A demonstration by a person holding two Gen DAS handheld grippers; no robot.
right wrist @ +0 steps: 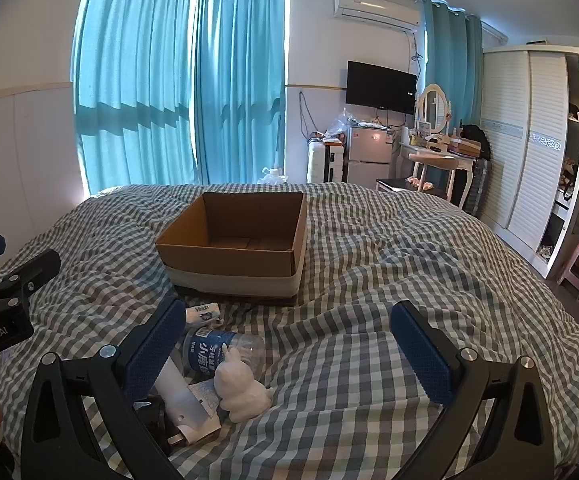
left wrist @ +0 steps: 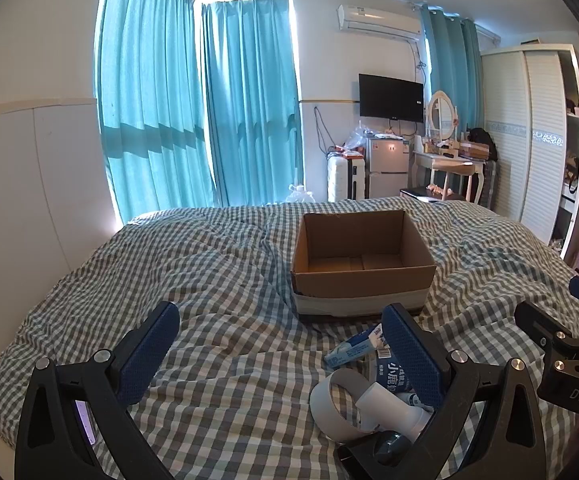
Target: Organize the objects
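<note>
Daylight is glowing through the curtains

Sun is shining through the blue curtains [left wrist: 193,100] and making them glow, with white glare along their edges. The round lens is bending the walls, and the picture corners are going dark. Everything is looking sharp.

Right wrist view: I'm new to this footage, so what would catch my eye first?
The open, empty cardboard box sits mid-bed on the checked bedspread. Nearer the camera, left of centre, lies a small pile: a water bottle on its side and a white figurine. Bright teal curtains fill the far wall.
</note>
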